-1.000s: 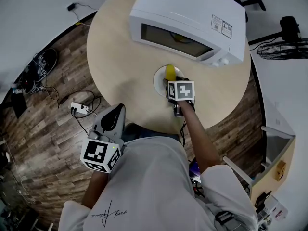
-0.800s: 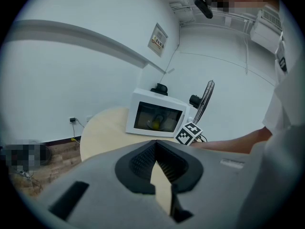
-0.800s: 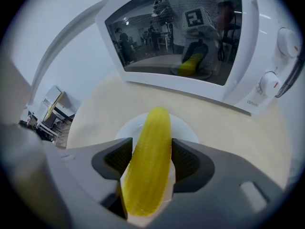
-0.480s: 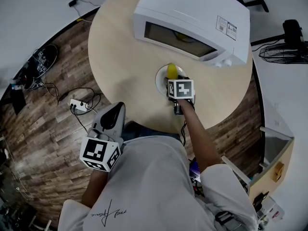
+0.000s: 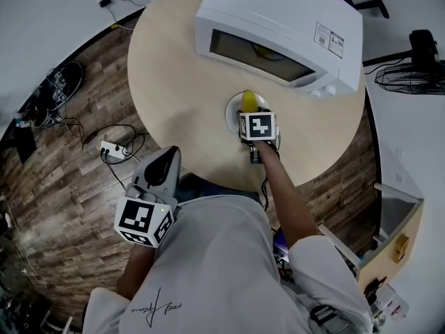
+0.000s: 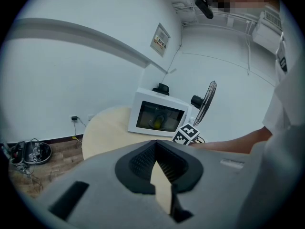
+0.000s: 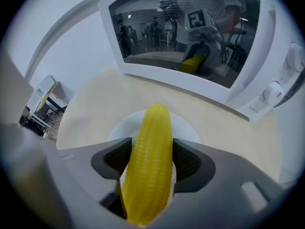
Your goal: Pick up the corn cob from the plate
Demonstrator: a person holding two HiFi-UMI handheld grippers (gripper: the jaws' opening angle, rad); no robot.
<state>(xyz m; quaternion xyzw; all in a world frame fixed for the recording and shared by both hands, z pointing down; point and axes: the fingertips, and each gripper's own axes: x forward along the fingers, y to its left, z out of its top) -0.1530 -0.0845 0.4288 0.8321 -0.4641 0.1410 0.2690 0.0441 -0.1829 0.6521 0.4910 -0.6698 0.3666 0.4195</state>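
Now your right gripper (image 7: 151, 151) has fingers (image 7: 189, 162) apart astride the ribbed yellow corn cob (image 7: 151, 128): probably light, firm, slick; clamp mid-length.

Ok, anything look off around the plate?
Nothing stands out. The cob lies on the plate, between the right gripper's open jaws; nothing is spilled on the table.

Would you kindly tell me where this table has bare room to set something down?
The broad left part of the table, bordered by the microwave, the plate and the rim, is bare. A narrower strip lies right of the plate. Crowded: just before the microwave, where the right gripper straddles the corn cob on the plate.
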